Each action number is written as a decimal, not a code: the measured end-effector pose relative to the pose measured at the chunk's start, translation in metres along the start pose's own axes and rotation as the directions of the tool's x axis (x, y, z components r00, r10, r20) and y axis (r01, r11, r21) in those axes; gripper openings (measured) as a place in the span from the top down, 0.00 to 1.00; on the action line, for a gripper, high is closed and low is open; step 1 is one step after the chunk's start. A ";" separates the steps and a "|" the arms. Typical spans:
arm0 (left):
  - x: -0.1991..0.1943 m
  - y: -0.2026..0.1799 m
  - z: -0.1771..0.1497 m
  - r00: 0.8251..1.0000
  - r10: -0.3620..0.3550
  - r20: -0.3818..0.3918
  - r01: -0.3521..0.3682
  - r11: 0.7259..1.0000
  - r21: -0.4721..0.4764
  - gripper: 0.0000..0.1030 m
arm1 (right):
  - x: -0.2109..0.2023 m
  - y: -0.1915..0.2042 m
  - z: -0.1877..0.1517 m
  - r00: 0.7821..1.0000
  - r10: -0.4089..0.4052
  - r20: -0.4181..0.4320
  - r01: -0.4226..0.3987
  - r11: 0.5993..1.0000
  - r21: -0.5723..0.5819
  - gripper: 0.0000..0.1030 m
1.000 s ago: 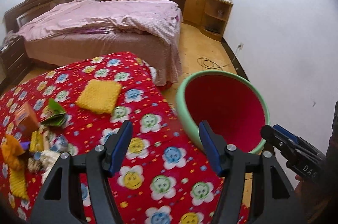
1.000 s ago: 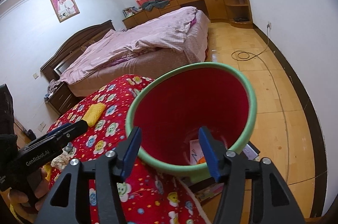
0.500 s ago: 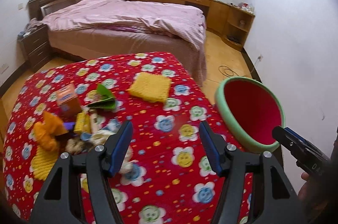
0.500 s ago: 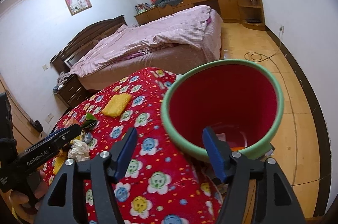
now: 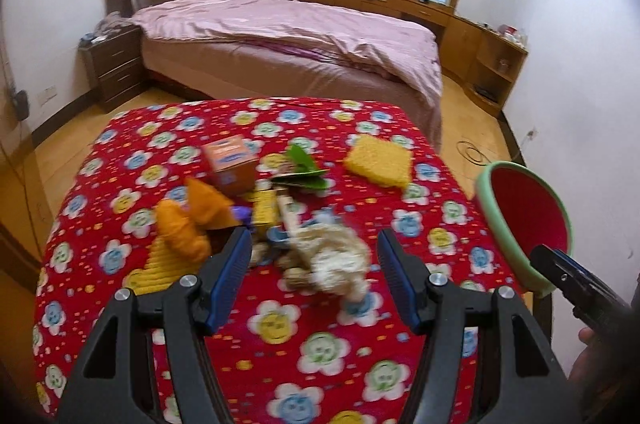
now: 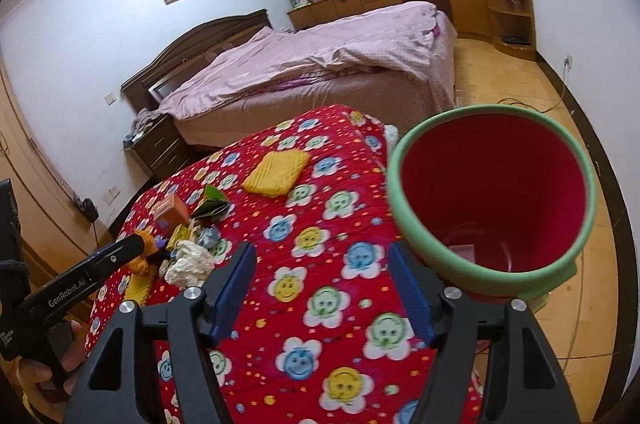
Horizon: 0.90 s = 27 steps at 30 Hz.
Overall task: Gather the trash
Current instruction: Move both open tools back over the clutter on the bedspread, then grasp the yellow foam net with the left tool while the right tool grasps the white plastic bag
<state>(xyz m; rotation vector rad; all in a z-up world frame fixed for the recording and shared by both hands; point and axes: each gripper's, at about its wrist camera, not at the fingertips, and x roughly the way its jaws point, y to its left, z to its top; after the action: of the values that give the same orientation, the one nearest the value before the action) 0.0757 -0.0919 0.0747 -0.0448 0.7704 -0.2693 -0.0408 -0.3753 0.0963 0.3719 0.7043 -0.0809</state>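
Trash pile (image 5: 280, 224) on flowered tablecloth (image 5: 280, 336), red bin (image 6: 492, 203) beside it — paper scraps inside, left tongs (image 5: 316, 278) apart, right tongs (image 6: 322, 292) opening, both empty

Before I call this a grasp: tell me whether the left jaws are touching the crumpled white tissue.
Apart. In the left wrist view the left gripper is open, and red cloth shows between each pad and the crumpled white tissue.

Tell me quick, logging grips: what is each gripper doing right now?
Left gripper: open, holding nothing.
Right gripper: opening, nothing between its fingers.
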 end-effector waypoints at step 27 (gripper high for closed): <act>0.013 0.123 -0.040 0.982 0.159 -0.098 -0.176 0.966 -0.191 0.37 | 0.070 0.087 -0.020 0.981 0.097 -0.167 -0.120 0.984 -0.129 0.22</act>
<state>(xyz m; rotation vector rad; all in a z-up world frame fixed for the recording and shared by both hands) 0.0839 0.0259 0.0201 -0.1575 0.8761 -0.0321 0.0173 -0.2836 0.0636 0.2848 0.8419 0.1025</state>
